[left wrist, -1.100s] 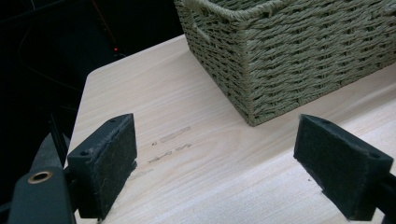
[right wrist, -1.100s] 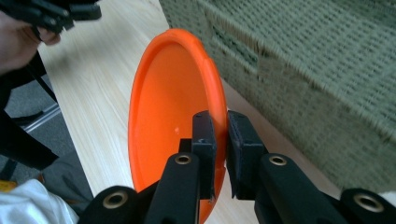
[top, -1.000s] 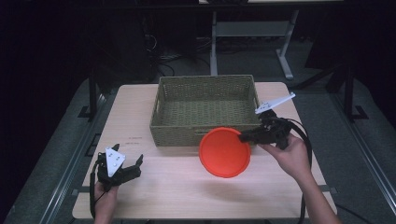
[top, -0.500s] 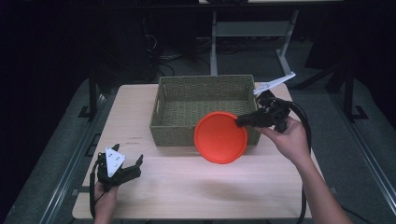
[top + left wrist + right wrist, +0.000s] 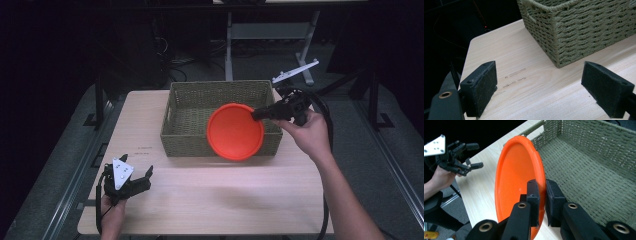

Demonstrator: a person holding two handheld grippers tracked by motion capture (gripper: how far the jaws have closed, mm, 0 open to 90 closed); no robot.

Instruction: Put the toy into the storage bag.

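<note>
Right gripper (image 5: 259,115): I see it at about 2 o'clock from the table's middle, at the basket's right end. Its jaws are pinched on the plate's rim; in the right gripper view (image 5: 541,195) one pad sits inside the plate and the other behind it.
Plate (image 5: 235,131): orange, round, held off the table and tilted. It hangs over the basket's front wall at the right half, part above the inside, part out past the front. In the right gripper view (image 5: 516,177) it stands nearly on edge, hollow side turned away from the basket.
Basket (image 5: 190,107): woven, olive-green, rectangular, at 12 o'clock on the table. I see bare weave on the part of its floor that shows (image 5: 584,177).
In the way: the front wall of the basket lies right under the plate's lower edge; I cannot tell whether they touch.
Left gripper (image 5: 141,179): low at 8 o'clock, near the table's front left corner, well apart from the basket. Its jaws are spread wide with nothing between them; its own view (image 5: 539,85) shows only bare wood in the gap, the basket's corner (image 5: 574,30) ahead.
Table (image 5: 140,130): light wood, faint marks near the left gripper (image 5: 515,73).
Around: dark floor, a metal stand (image 5: 265,35) at 12 o'clock behind the table.
</note>
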